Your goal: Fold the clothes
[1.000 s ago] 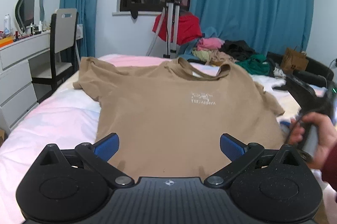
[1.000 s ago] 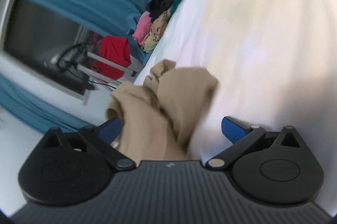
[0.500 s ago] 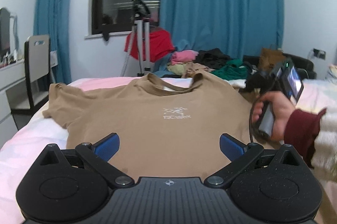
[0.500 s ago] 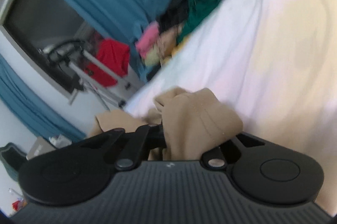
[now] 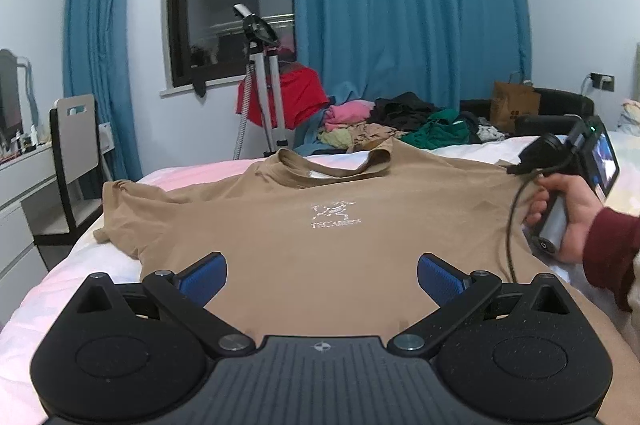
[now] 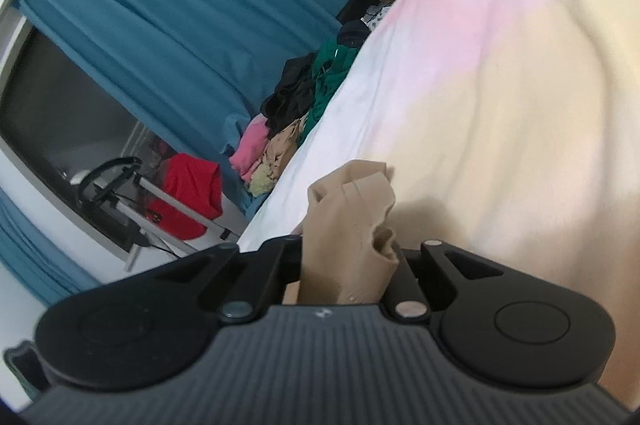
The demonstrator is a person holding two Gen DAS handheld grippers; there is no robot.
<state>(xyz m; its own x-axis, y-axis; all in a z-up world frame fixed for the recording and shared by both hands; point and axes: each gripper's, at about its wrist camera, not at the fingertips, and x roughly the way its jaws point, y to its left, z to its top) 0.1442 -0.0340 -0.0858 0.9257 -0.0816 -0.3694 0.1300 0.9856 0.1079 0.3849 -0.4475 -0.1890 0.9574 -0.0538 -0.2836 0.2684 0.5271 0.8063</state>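
Big bed (image 5: 80, 265) with pastel pink-and-yellow sheet filling the lower half of both views. Spread flat across it, a tan t-shirt (image 5: 340, 249), collar at 12 o'clock, white logo mid-chest, one sleeve rumpled out at 9 o'clock. Heap of spare clothes (image 5: 384, 129) beyond the collar, around 1 o'clock, against the blue curtain (image 5: 408, 9). Left gripper (image 5: 322, 277) low over the hem at 6 o'clock, jaws spread wide, nothing between them. Over at 3 o'clock, right hand (image 5: 568, 209) gripping the handle of the right gripper (image 6: 344, 257), jaws clenched on a bunched-up sleeve of the shirt, fabric poking up past them.
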